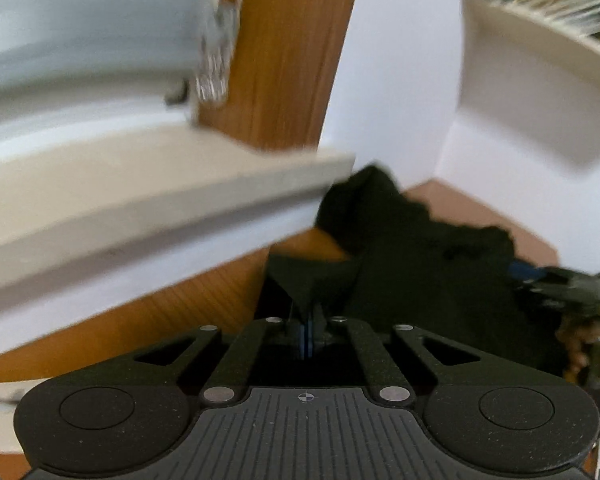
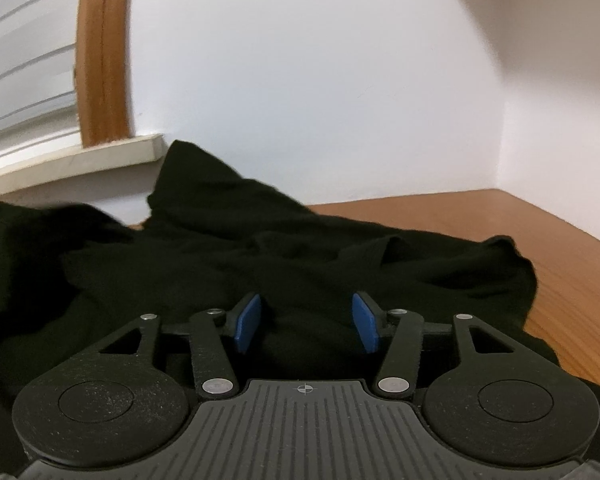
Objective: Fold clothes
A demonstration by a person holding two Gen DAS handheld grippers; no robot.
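Observation:
A black garment (image 1: 420, 256) lies crumpled on a wooden table (image 1: 204, 300), one end bunched up against the wall. My left gripper (image 1: 307, 334) is shut, its blue pads pressed together on a fold of the garment that rises to a tented point in front of them. In the right wrist view the same black garment (image 2: 300, 248) spreads across the table (image 2: 500, 216). My right gripper (image 2: 307, 322) is low over the garment and open. Its blue pads (image 2: 248, 324) stand well apart, with black cloth lying between and under them.
A pale window sill (image 1: 160, 200) and a wooden window frame (image 1: 284, 60) stand at the left, above the table. White walls (image 2: 300, 80) meet in a corner behind the table. A shelf with books (image 1: 540, 40) hangs at the upper right. A person's hand (image 1: 580, 344) shows at the right edge.

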